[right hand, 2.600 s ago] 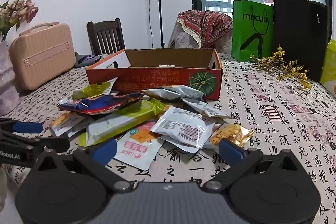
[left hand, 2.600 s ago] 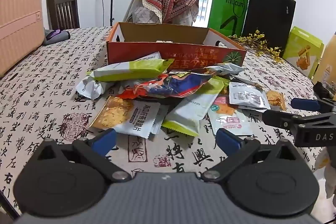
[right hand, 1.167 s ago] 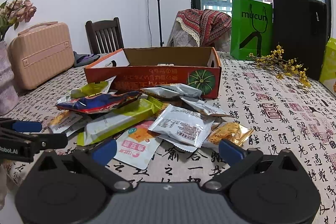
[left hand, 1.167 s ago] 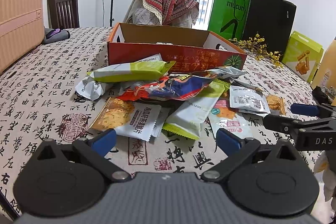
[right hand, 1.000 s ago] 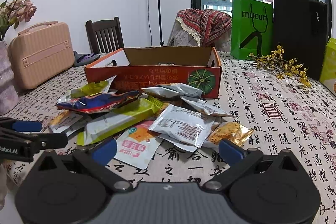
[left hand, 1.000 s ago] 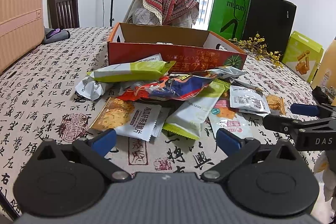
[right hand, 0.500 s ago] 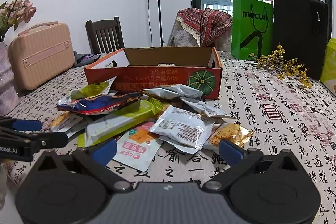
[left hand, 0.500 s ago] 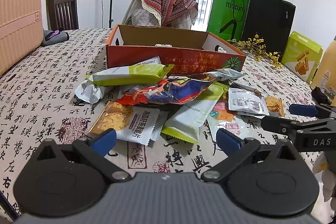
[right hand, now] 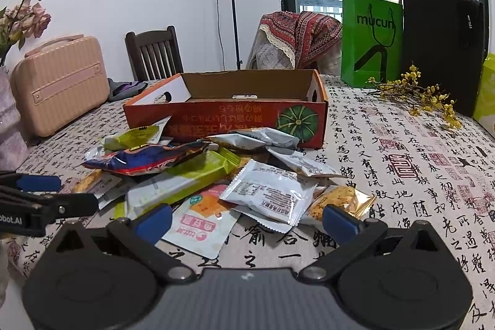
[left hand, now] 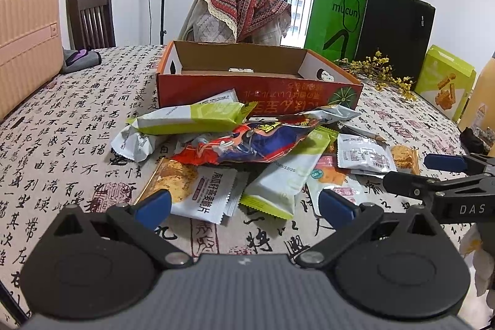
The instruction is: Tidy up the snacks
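A pile of snack packets lies on the table in front of an open orange cardboard box [left hand: 256,92] [right hand: 229,116]. On top are a green and white bar [left hand: 191,118], a red and blue bag [left hand: 247,144] [right hand: 145,158] and a white packet [right hand: 269,190]. A cracker packet [left hand: 195,190] lies nearest my left gripper [left hand: 244,204], which is open and empty just short of the pile. My right gripper [right hand: 246,220] is open and empty over a pink and white pouch [right hand: 201,218]. Each gripper shows at the edge of the other's view.
The table has a calligraphy-print cloth [right hand: 402,175]. A pink case [right hand: 58,82] and a chair [right hand: 154,54] stand at the back left. Green [right hand: 371,42] and black [right hand: 442,51] bags and yellow flowers [right hand: 414,95] stand at the back right. A green snack box [left hand: 445,85] stands at the right.
Both grippers have risen and tilted down slightly, so the pile and box sit a little lower in view. Nothing on the table has moved.
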The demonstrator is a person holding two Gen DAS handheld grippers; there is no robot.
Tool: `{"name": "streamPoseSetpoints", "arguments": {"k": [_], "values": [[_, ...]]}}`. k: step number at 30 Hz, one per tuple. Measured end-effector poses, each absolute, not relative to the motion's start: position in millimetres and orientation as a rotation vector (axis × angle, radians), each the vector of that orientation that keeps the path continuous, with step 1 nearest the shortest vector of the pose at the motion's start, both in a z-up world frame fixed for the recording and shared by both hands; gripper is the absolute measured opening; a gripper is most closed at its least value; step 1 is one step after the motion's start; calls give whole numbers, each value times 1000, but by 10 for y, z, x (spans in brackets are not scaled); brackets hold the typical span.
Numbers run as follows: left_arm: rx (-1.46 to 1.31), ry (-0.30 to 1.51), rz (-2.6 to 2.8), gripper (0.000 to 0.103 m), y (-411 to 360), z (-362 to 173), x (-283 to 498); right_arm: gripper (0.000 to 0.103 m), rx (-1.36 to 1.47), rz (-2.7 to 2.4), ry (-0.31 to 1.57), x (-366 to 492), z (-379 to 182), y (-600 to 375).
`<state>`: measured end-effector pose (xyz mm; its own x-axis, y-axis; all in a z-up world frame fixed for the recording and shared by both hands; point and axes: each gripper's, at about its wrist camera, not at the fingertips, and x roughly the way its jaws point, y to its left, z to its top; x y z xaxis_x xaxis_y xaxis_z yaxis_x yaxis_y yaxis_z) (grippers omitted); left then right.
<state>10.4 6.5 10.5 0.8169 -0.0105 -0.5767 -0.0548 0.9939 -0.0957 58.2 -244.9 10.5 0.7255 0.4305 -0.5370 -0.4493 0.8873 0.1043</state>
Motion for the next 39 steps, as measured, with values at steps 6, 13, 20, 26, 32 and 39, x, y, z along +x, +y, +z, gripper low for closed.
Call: {"name": "streamPoseSetpoints", "arguments": {"k": [6, 13, 20, 26, 32, 39], "values": [[-112, 614, 23, 103, 59, 101, 99, 103, -32, 485, 583, 585, 104, -2451], [-116, 610, 25, 103, 64, 92, 93, 103, -29, 483, 585, 587, 97, -2468], [-125, 603, 32, 103, 87, 76, 90, 103, -28, 491, 586, 593, 78, -2476], [-127, 594, 33, 103, 86, 65, 91, 103, -32, 506, 582, 599, 50, -2484], [-140, 591, 34, 103, 105, 33, 95, 103, -42, 495, 575, 622, 47, -2491], [-153, 590, 52, 103, 162, 22, 134, 102, -86, 457, 578, 826, 48, -2443]]}}
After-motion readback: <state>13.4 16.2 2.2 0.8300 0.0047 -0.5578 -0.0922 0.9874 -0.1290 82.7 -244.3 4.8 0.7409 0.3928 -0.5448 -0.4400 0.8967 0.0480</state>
